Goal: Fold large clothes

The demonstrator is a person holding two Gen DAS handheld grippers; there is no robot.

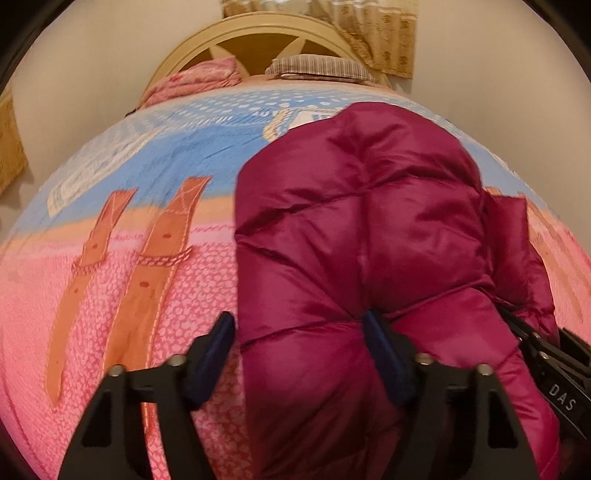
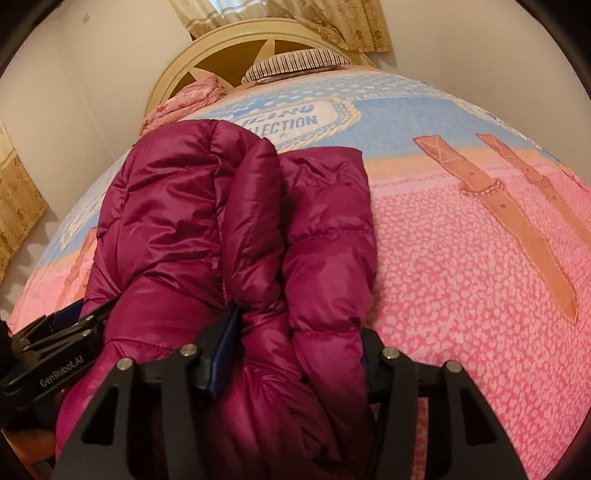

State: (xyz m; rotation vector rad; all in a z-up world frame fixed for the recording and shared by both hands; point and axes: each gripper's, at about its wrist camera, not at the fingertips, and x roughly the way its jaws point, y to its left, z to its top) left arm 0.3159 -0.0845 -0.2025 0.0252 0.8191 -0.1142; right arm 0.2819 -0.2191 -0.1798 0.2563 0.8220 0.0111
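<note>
Magenta quilted puffer jacket [image 1: 369,221] bunched lengthwise; right claw [image 2: 291,354] grips hem, left claw [image 1: 299,343] seemingly unclamped

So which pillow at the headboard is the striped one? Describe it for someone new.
Start at the curved cream headboard at the far end of the bed. Two things lie against it: the striped pillow is the flat grey-brown one on the right, beside a bunched pink floral bundle.

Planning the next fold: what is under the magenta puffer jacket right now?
The puffer jacket lies on the printed bedspread, pink near us and blue farther back. Its folded layers hide the bedspread beneath and anything else that might lie under them.
</note>
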